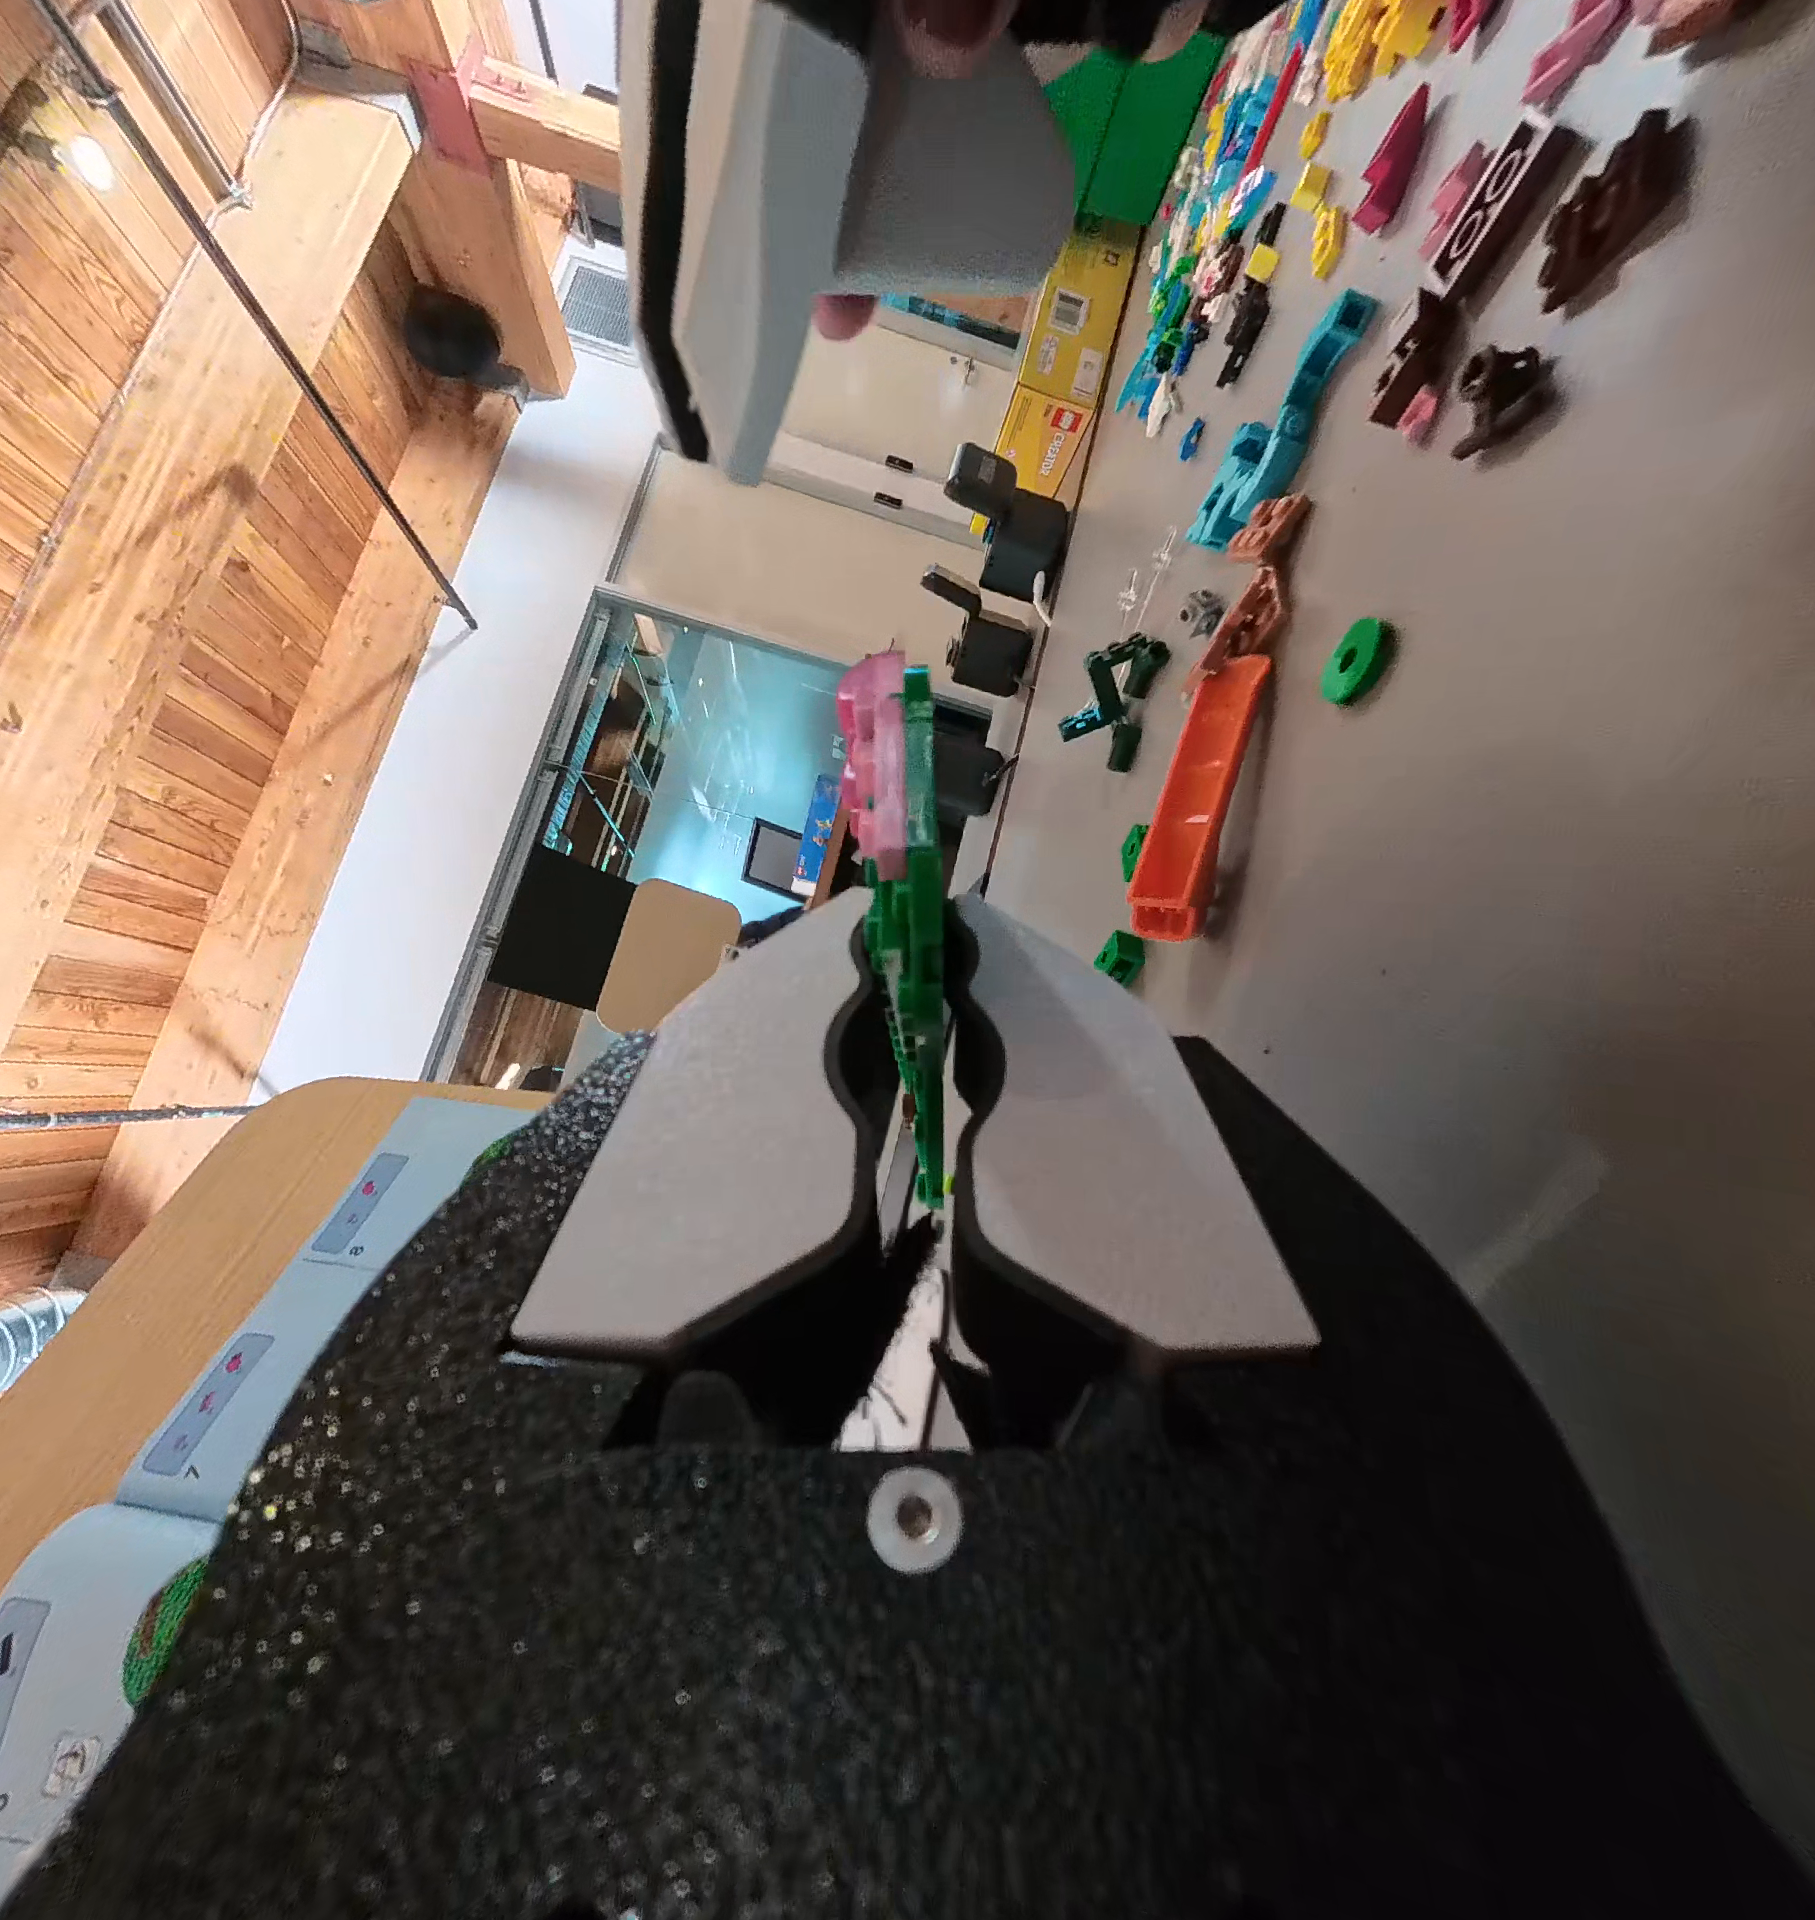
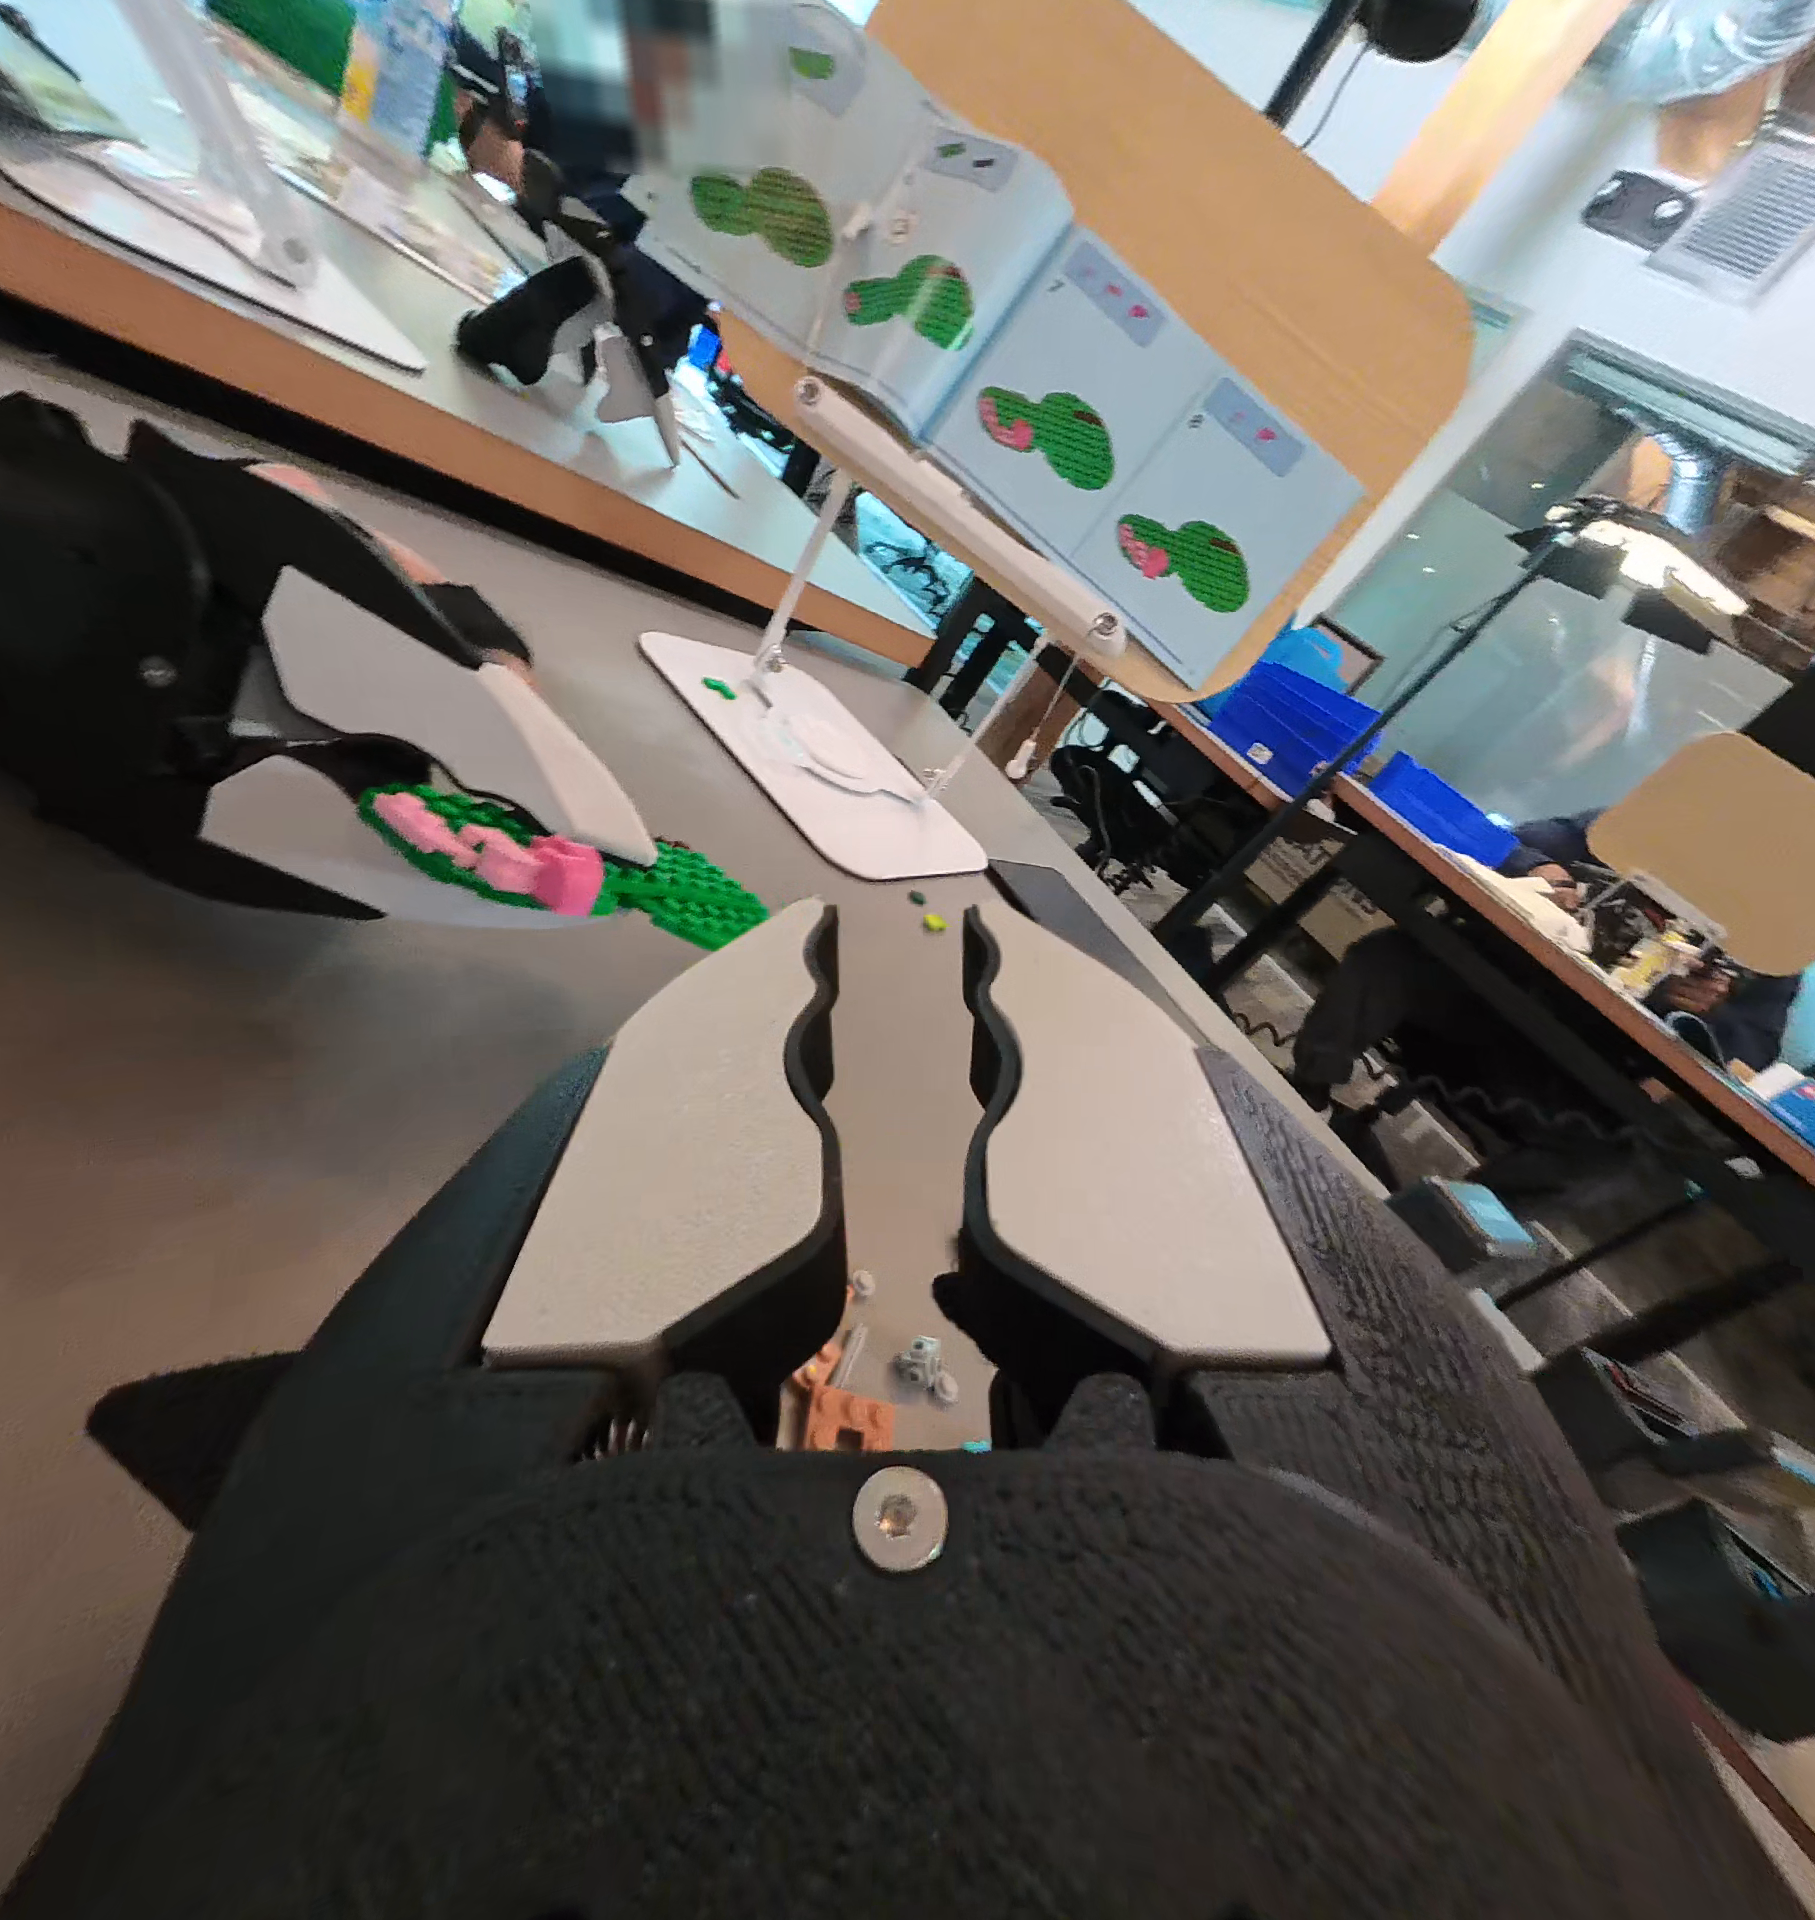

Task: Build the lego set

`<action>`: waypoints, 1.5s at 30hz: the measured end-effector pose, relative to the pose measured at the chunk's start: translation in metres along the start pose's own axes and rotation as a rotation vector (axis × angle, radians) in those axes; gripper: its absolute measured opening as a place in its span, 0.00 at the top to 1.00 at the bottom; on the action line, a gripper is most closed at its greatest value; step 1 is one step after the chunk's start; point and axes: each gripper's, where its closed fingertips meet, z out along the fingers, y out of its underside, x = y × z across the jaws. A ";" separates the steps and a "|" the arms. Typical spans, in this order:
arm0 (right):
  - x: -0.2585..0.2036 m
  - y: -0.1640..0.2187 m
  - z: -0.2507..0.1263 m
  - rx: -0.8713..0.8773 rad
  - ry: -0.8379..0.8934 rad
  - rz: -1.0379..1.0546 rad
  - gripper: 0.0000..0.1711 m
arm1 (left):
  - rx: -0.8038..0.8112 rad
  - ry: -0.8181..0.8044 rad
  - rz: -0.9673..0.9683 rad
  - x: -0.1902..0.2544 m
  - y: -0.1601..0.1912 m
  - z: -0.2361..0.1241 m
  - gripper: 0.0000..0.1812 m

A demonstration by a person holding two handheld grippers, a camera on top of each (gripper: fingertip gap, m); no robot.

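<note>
My left gripper (image 1: 908, 914) is shut on the edge of a green lego baseplate (image 1: 915, 935) with pink bricks (image 1: 875, 758) on it, held edge-on above the grey table (image 1: 1505, 831). The same plate (image 2: 674, 904) with its pink bricks (image 2: 508, 852) shows in the right wrist view, clamped by the left gripper (image 2: 633, 883) at the left. My right gripper (image 2: 898, 920) is open and empty, just right of the plate, above the table. Its fingers (image 1: 944, 177) show at the top of the left wrist view.
Many loose lego pieces lie on the table: an orange piece (image 1: 1194, 800), a green ring (image 1: 1355, 660), teal pieces (image 1: 1287, 416), brown and pink pieces (image 1: 1505, 208). An instruction booklet on a stand (image 2: 1038, 416) stands behind; its white base (image 2: 830, 769) lies on the table. Small green bits (image 2: 932, 921) lie ahead. Some 9 cm of space lies between my two pairs of fingers.
</note>
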 end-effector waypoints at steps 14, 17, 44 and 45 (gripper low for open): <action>0.014 0.012 0.003 -0.030 0.150 -0.032 0.95 | -0.019 -0.001 0.024 0.003 0.004 0.003 0.95; 0.011 0.017 0.006 -0.053 0.142 -0.033 0.96 | -0.033 -0.015 0.025 0.000 0.010 0.005 0.95; -0.049 -0.133 0.380 -0.134 -0.074 -0.025 0.87 | -0.090 0.070 -0.009 0.012 0.036 0.020 0.96; -0.050 -0.133 0.384 -0.136 -0.057 -0.037 0.88 | -0.090 0.072 -0.011 0.012 0.036 0.020 0.96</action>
